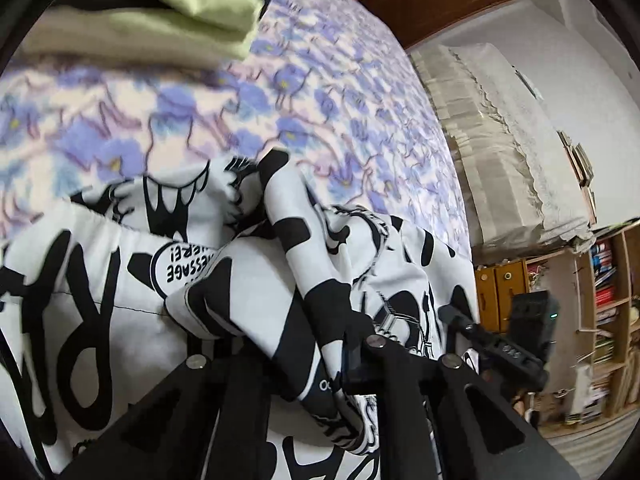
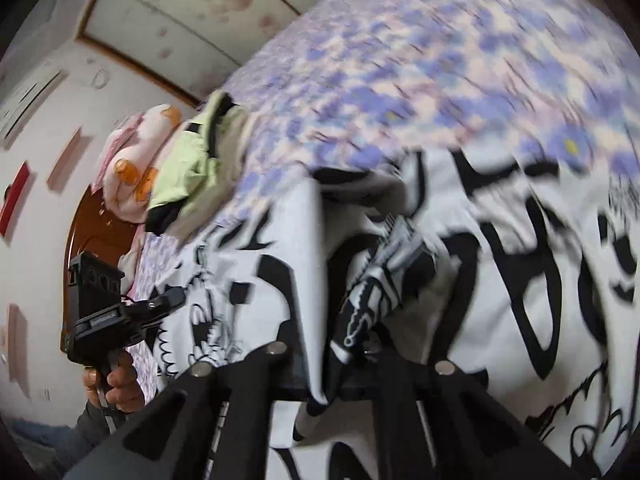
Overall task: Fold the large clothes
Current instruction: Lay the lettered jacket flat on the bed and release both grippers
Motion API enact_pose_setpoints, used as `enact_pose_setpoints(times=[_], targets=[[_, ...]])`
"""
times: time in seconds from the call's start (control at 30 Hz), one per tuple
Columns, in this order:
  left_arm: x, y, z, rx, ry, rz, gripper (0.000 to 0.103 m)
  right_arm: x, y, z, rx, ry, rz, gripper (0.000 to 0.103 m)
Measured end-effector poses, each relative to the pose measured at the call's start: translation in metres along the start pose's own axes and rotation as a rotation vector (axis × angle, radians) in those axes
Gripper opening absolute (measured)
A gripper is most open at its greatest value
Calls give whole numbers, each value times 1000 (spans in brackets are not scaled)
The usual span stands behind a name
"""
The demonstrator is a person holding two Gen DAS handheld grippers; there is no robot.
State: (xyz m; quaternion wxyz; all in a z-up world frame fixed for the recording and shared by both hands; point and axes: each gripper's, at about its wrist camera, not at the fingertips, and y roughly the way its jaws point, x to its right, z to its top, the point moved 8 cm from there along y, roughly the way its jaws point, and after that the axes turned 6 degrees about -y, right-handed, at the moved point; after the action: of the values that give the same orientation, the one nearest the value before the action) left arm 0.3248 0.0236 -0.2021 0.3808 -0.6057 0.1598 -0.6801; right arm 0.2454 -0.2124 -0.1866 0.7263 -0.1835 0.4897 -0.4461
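The black-and-white printed garment [image 1: 100, 320] lies spread on the bed, over the purple floral bedsheet [image 1: 320, 92], and fills the near part of both wrist views. Its cloth is bunched into ridges, so its long axis cannot be told; in the left wrist view one raised fold runs from the upper middle down toward the camera, with printed lettering upside down beside it.

The left gripper [image 1: 320, 364] points steeply down at the bed, and its jaws are closed on that raised fold, which passes between the two black fingers. The right gripper [image 2: 352, 360] also tilts down, jaws pressed together on a gathered pleat of the same garment; this view is blurred. In the right wrist view the left gripper appears at the left edge, held from below by a hand [image 2: 116, 384] with a dark sleeve.

Farther off, a pile of light-green clothes [image 1: 200, 4] sits on the sheet, well apart from the garment. A bookshelf [image 1: 608, 312] stands beyond the bed's edge.
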Motion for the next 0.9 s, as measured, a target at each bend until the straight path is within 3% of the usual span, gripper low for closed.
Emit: enact_pose_setpoints(times=[0.13, 0.27, 0.43, 0.53, 0.73, 0.8, 0.87, 0.9], targets=[[22, -35, -11, 85, 38, -85, 5, -34, -31, 5, 62, -50, 111, 5], [-1, -39, -50, 33, 10, -64, 5, -26, -38, -28, -15, -10, 136, 5], [-50, -5, -114, -79, -32, 74, 6, 24, -14, -95, -178, 95, 15, 5], [-52, 4, -122, -56, -10, 116, 10, 27, -8, -105, -153, 49, -49, 7], [-40, 4, -106, 16, 106, 231, 19, 2, -8, -89, -59, -221, -247, 8], [-42, 5, -106, 2, 102, 241, 21, 7, -4, -92, -84, -212, -272, 18], [-42, 1, -104, 1, 86, 248, 29, 12, -9, -93, -113, -178, -292, 30], [-46, -4, -105, 7, 84, 266, 38, 13, -11, -92, -121, -175, -296, 34]])
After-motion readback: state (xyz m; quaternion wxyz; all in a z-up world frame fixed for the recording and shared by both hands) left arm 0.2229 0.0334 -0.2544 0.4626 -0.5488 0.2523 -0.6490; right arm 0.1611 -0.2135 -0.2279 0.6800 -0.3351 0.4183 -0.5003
